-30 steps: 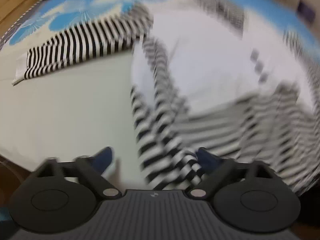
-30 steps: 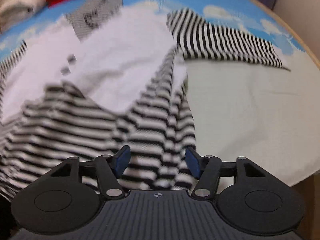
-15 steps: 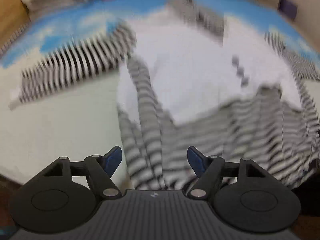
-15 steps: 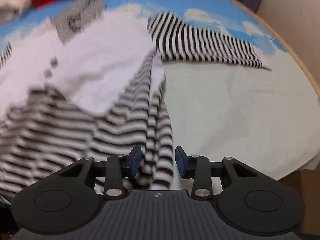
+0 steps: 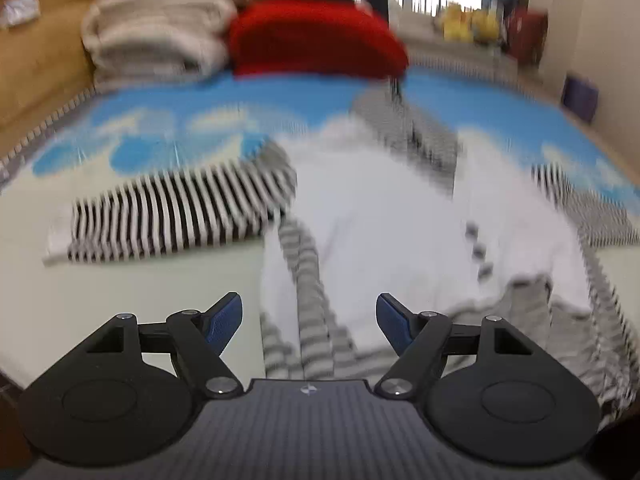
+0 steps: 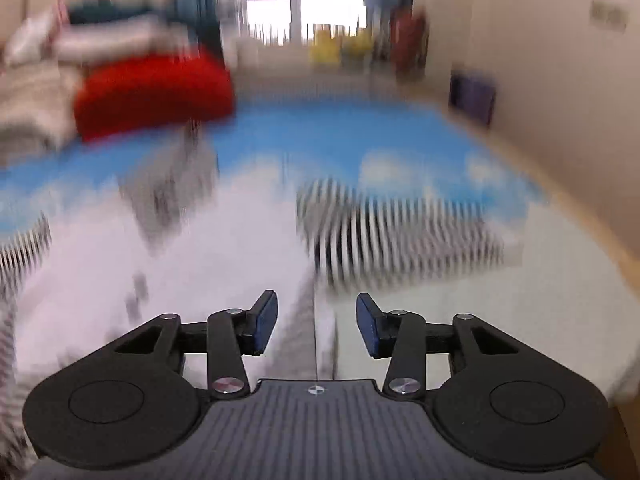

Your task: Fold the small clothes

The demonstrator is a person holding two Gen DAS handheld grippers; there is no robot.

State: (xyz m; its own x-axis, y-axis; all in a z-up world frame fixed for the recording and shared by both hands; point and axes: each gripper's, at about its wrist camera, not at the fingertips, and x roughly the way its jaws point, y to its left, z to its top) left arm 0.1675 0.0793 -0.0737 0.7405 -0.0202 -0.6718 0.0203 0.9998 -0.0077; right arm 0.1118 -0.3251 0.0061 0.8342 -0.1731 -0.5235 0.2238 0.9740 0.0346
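Both claws are standing open with nothing between their blue pads. Left gripper [image 5: 309, 318] is hovering with its jaws spread wide above the near edge of the bed, over the striped hem of the small shirt [image 5: 400, 216]; whether the pads are touching the cloth cannot be told through the blur. Right gripper [image 6: 316, 326] is holding its jaws parted as well, a little less widely, and is floating above the shirt's right side near the front edge, gripping nothing.

The shirt is lying spread out in the middle of the bed sheet [image 5: 132, 300], white across the body with black-and-white striped sleeves and a striped lower part that is bunching in folds toward the near edge. Its left sleeve [image 5: 172, 216] is stretching out flat toward the left edge of the bed, and its right sleeve [image 6: 396, 236] is reaching toward the right edge. A grey striped collar area is sitting at the far end of the white body.

The sheet is showing pale cream near the front and a blue cloud print farther back. At the far edge a red cushion [image 5: 316, 36] is resting beside a stack of folded beige blankets [image 5: 156, 40] toward the far left corner. Both views are heavily blurred, so fine detail is not readable.
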